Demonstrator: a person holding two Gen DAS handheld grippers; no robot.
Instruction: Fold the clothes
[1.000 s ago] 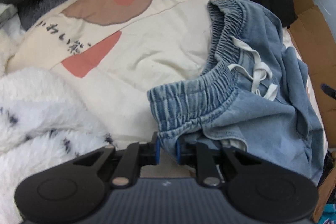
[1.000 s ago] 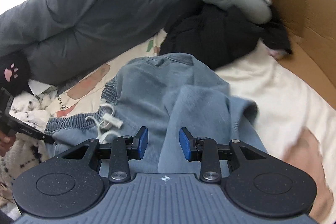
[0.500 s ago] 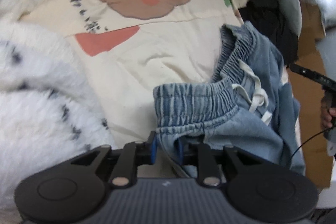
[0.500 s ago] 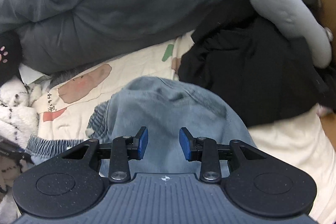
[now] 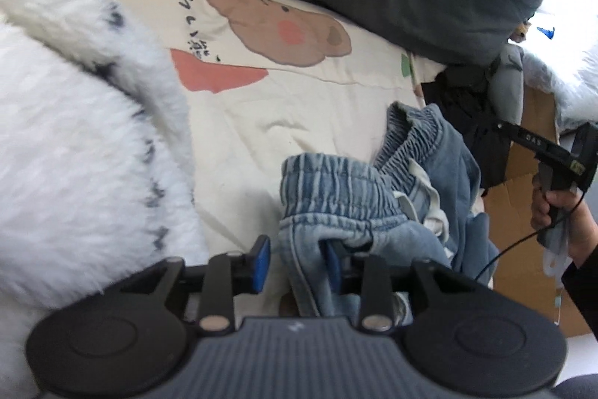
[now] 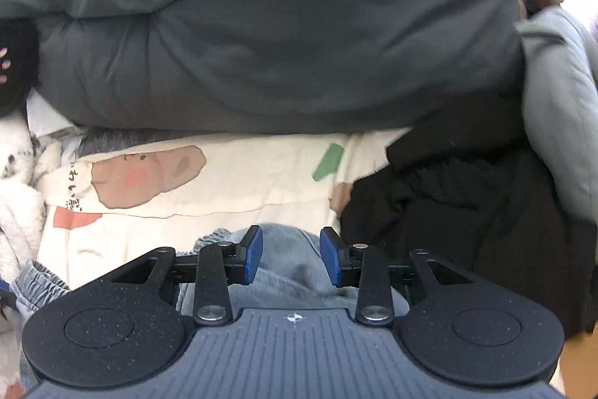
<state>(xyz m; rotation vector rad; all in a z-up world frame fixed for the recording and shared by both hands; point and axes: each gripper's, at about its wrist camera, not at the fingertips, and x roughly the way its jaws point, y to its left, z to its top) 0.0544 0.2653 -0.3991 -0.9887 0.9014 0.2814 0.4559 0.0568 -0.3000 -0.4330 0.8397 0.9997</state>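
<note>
Light-blue denim shorts (image 5: 336, 189) with an elastic waistband and a white drawstring (image 5: 429, 197) lie crumpled on a cream bear-print sheet (image 5: 299, 92). My left gripper (image 5: 297, 262) sits at the near end of the waistband. Its jaws are opening: the fabric still hangs between them against the right pad, while the left pad (image 5: 261, 262) stands off it. My right gripper (image 6: 291, 256) hovers open over the far edge of the shorts (image 6: 287, 268), with nothing pinched. In the left wrist view a person's hand (image 5: 557, 212) holds that gripper at the right.
A dark grey duvet (image 6: 261, 25) is bunched along the back of the bed. A white fluffy blanket (image 5: 74, 137) fills the left side. At the right are a black garment (image 6: 467, 212), a grey cushion (image 6: 553, 100) and cardboard (image 5: 515, 212).
The left jaws have widened and released their pinch on the waistband, and the view has rolled. The right gripper has swept over the shorts toward the duvet.
</note>
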